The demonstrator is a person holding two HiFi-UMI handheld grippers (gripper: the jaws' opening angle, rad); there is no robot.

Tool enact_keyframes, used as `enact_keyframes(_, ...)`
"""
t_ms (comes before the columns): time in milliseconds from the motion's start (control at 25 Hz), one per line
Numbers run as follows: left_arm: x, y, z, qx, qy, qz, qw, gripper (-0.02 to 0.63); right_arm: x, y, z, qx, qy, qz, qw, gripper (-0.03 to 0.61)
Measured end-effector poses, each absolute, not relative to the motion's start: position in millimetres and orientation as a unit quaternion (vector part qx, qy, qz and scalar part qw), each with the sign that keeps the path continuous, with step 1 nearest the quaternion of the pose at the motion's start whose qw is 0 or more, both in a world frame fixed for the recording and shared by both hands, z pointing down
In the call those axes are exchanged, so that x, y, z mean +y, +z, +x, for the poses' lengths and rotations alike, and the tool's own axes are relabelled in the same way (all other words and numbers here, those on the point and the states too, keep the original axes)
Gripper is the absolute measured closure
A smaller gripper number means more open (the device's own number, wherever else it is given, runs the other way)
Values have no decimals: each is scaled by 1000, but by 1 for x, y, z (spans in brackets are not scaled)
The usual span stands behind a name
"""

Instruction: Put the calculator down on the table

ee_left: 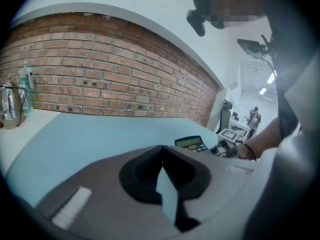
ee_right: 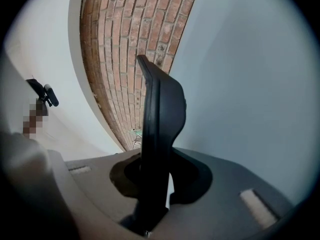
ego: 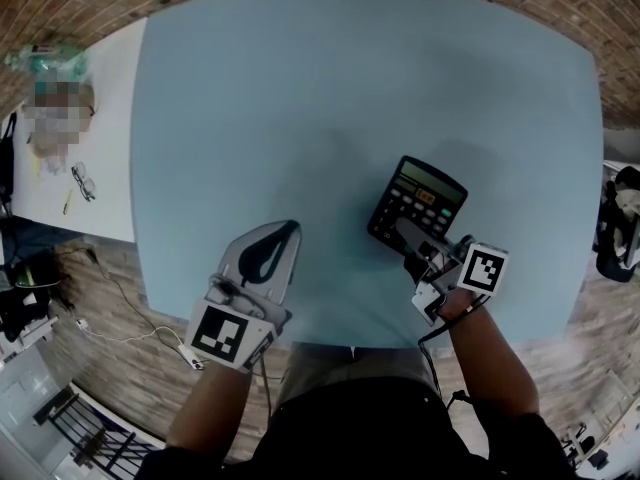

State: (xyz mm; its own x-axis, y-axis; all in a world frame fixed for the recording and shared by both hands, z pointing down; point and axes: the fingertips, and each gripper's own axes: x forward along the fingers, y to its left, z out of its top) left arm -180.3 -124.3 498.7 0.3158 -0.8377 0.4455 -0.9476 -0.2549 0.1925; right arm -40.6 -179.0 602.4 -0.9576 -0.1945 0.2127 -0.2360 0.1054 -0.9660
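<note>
A black calculator (ego: 420,200) with a green display hangs slightly tilted over the near right part of the light-blue table (ego: 300,88). My right gripper (ego: 412,236) is shut on its near end. In the right gripper view the calculator (ee_right: 160,114) stands edge-on between the jaws of that gripper (ee_right: 154,194). I cannot tell whether its far end touches the table. My left gripper (ego: 285,230) hovers over the near middle of the table, shut, with nothing in it (ee_left: 162,171). The left gripper view shows the calculator (ee_left: 191,143) off to the right.
A white side table (ego: 100,138) with glasses (ego: 82,181) and a bottle (ego: 45,60) stands at the left. A kettle (ee_left: 10,106) is on it. A brick wall (ee_left: 110,69) runs behind the tables. A cable (ego: 120,318) lies on the wooden floor.
</note>
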Motion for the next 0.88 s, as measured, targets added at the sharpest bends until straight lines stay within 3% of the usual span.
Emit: enact_keyframes(880,-104,477,-188,-592,111,768,219,611,-174,613,-47,-729,664,157,44,505)
